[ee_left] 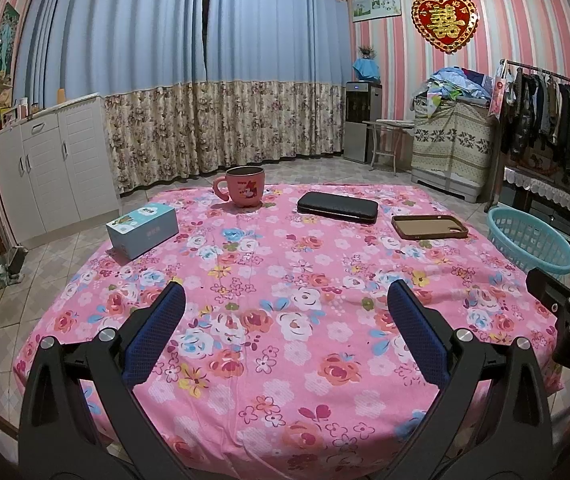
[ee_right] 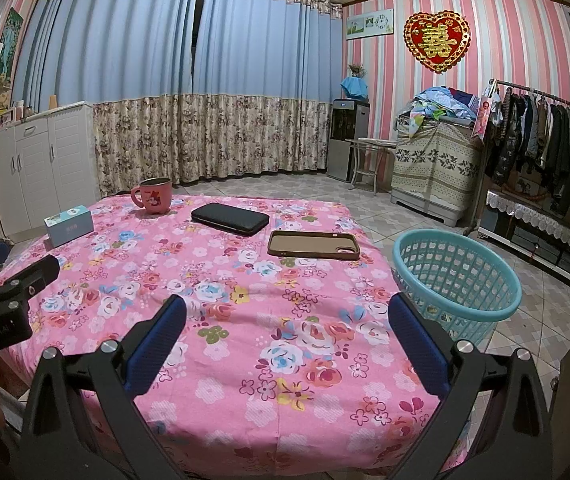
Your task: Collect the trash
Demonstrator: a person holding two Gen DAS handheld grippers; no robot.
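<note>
Left gripper (ee_left: 285,300) and right gripper (ee_right: 287,312) both wide, empty, over the desk's (ee_right: 245,360) bare near half. Teal basket (ee_right: 457,280) beside right edge. Mug (ee_right: 156,195), wallet (ee_right: 229,218), phone case (ee_right: 313,245), tissue box (ee_right: 69,225) along far side.

Each gripper, left gripper (ee_left: 285,332) and right gripper (ee_right: 287,338), has black angular arms with silver round screws at the joints; the fingers (ee_right: 156,346) wear blue textured pads facing inward across the jaws.
</note>
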